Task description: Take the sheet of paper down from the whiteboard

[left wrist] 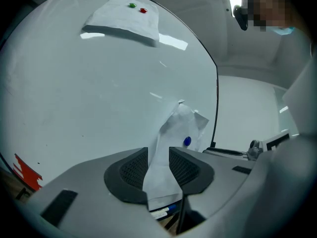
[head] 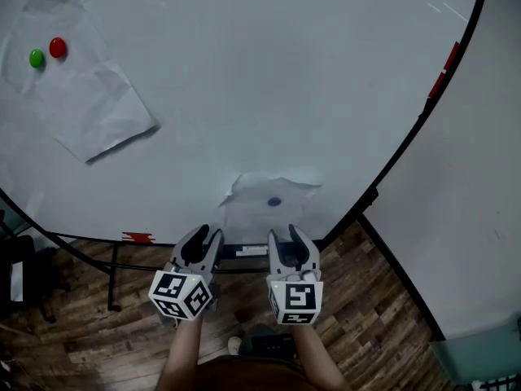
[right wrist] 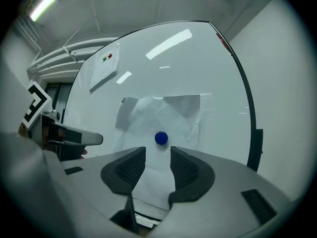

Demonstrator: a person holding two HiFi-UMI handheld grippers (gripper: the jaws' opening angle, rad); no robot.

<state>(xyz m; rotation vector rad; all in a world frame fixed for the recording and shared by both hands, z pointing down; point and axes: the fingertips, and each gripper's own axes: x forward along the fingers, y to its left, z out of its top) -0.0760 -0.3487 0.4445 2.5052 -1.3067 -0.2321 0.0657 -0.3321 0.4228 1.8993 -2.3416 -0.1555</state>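
Observation:
A crumpled white sheet (head: pixel 269 195) hangs low on the whiteboard (head: pixel 269 80), pinned by a blue magnet (head: pixel 274 203). My left gripper (head: pixel 203 236) stands just below and left of it, my right gripper (head: pixel 288 235) just below its lower edge. In the left gripper view the sheet (left wrist: pixel 176 128) and magnet (left wrist: pixel 186 142) show through the gap of the open left gripper (left wrist: pixel 158 157). In the right gripper view the right gripper (right wrist: pixel 158 157) is open, with the sheet (right wrist: pixel 163 113) and magnet (right wrist: pixel 161 138) straight ahead. No pad presses on the paper.
A second sheet (head: pixel 77 96) hangs at the board's upper left under a green magnet (head: pixel 37 58) and a red magnet (head: pixel 57 47). The board's pen tray (head: pixel 244 251) runs under the grippers. A stand leg (head: pixel 114 279) and wooden floor (head: pixel 383 316) lie below, a wall (head: pixel 480 202) at right.

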